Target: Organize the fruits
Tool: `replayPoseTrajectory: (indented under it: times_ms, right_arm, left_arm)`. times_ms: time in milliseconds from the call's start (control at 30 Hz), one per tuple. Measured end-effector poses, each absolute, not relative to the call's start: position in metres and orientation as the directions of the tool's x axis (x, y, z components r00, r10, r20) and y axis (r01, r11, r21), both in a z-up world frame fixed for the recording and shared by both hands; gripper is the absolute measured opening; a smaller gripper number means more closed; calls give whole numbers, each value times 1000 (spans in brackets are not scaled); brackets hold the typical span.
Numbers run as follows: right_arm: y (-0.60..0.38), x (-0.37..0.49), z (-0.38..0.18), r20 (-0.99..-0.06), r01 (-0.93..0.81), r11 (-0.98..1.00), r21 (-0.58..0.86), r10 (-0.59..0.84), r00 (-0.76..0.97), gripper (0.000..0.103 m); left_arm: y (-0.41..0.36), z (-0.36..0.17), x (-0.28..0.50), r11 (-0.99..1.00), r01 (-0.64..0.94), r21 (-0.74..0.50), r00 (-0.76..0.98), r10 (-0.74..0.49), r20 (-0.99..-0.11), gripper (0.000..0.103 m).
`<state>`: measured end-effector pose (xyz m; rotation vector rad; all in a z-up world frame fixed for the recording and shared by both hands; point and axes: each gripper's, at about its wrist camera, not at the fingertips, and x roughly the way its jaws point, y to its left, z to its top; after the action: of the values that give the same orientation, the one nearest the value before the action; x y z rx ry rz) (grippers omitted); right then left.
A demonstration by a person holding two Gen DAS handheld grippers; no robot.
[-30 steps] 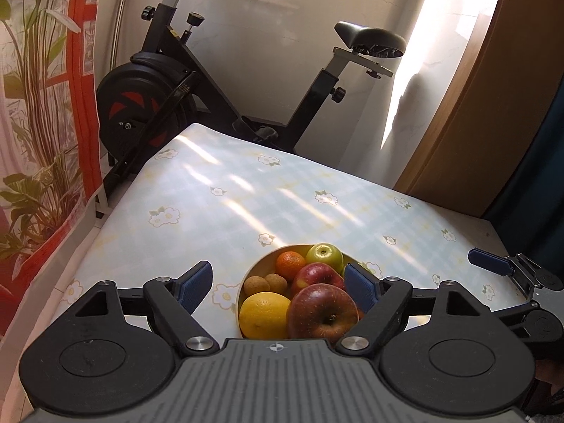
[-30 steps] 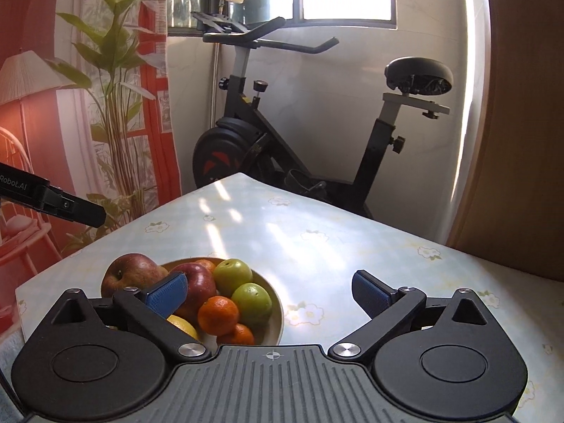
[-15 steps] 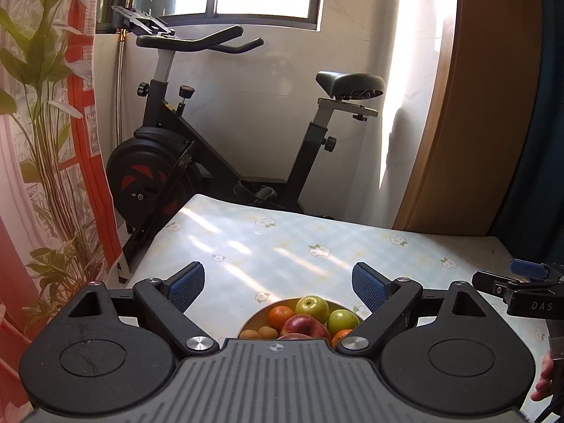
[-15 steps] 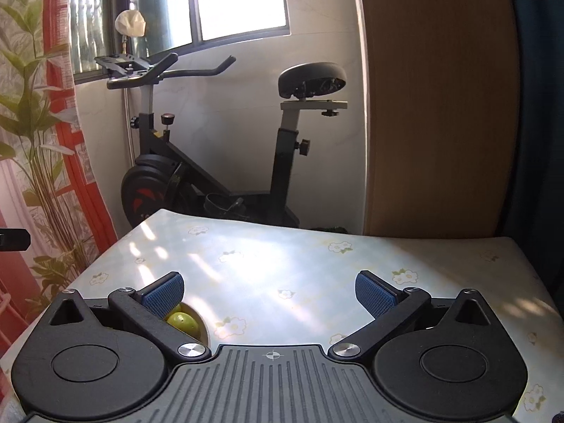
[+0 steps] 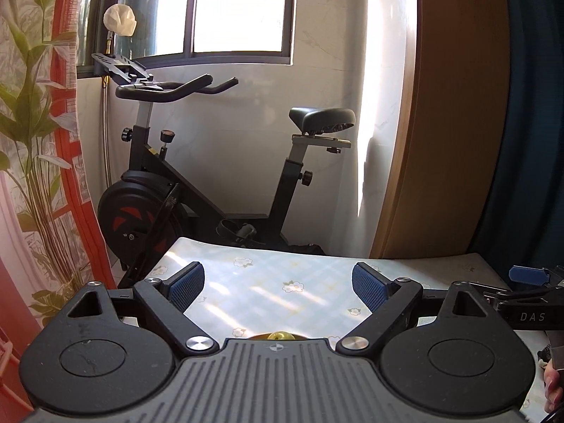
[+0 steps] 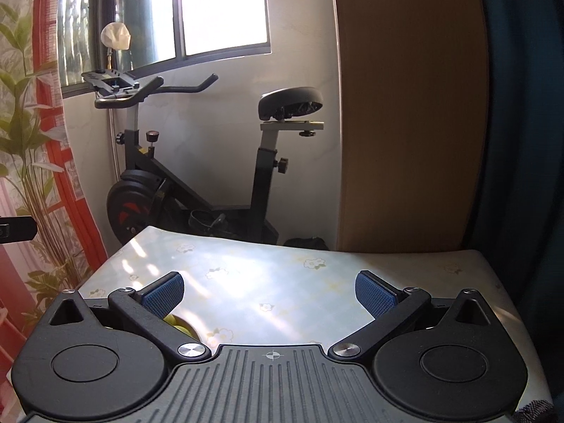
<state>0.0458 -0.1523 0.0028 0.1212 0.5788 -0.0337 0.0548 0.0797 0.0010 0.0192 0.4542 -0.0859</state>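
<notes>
L wrist: left gripper (image 5: 278,283) wide, just been opening, nothing betw pads. Fruit bowl (image 5: 278,336) near, mostly hidden under gripper body; only yellow-green sliver seen.
R wrist: right gripper (image 6: 269,294) wide, empty. Green fruit (image 6: 176,324) near-left, behind left finger.

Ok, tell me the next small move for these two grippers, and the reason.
Probably tip both grippers back down toward the fruit bowl. The left gripper and right gripper are open and hold nothing, and only a sliver of fruit shows at each view's lower edge.
</notes>
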Motion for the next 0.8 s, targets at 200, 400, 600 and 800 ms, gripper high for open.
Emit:
replayPoseTrajectory:
  times_ms: [200,400,600,800]
  right_arm:
    - [-152,41,10,-541,70,993,93,-8,841,103]
    - [-152,39,12,-539,66,993,95,-4,842,103]
    - [-151,39,12,-542,69,993,99,-4,840,103]
    - [-153,40,11,-545,68,993,102,-1,838,103]
  left_arm:
    - [70,2,46,998,46,35,905,-27,-425,94]
    - [69,3,43,998,55,31,898,-36,-439,95]
    - [72,4,41,998,55,14,898,-43,-437,95]
    - [70,4,41,998,52,30,899,-34,-437,95]
